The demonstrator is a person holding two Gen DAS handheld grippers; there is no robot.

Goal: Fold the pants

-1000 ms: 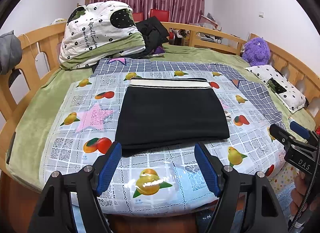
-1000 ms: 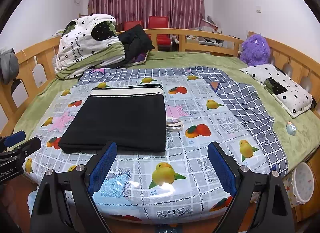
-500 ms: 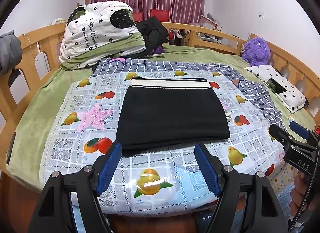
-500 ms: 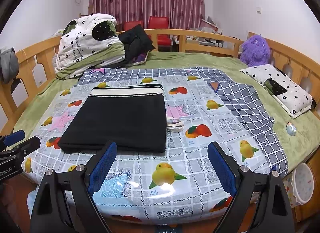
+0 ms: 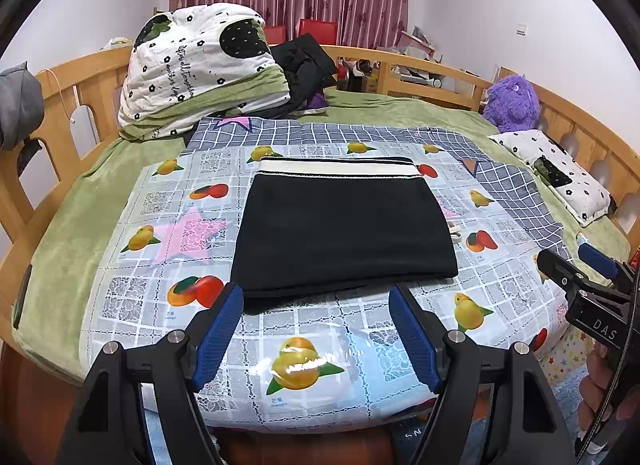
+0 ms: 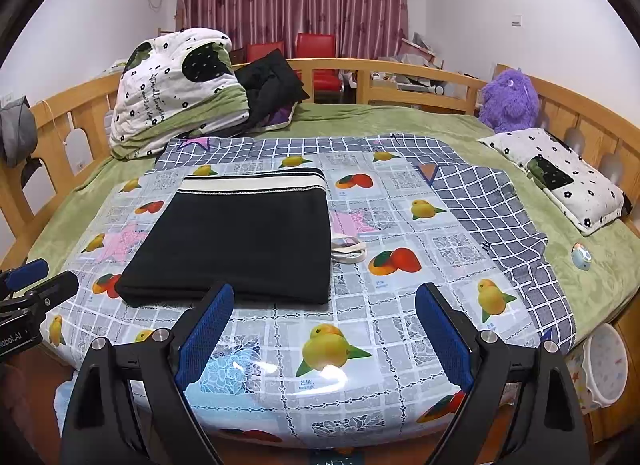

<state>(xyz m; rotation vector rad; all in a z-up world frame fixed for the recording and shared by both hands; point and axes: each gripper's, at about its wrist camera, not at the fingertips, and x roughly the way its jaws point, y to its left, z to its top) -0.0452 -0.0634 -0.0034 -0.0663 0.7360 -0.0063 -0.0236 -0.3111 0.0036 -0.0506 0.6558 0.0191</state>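
Both tools angled down over the near bed edge: left gripper (image 5: 316, 329) and right gripper (image 6: 320, 325) spread wide, grasping nothing. Black pants (image 5: 340, 229), folded into a flat rectangle with a cream waistband, lying on the glossy fruit-print sheet (image 6: 400, 345). Only in right view: small white bucket (image 6: 604, 369).

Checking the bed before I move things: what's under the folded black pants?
The folded black pants lie on the fruit-print plastic sheet. A white drawstring pokes out at their right edge. Whatever else lies beneath is covered.
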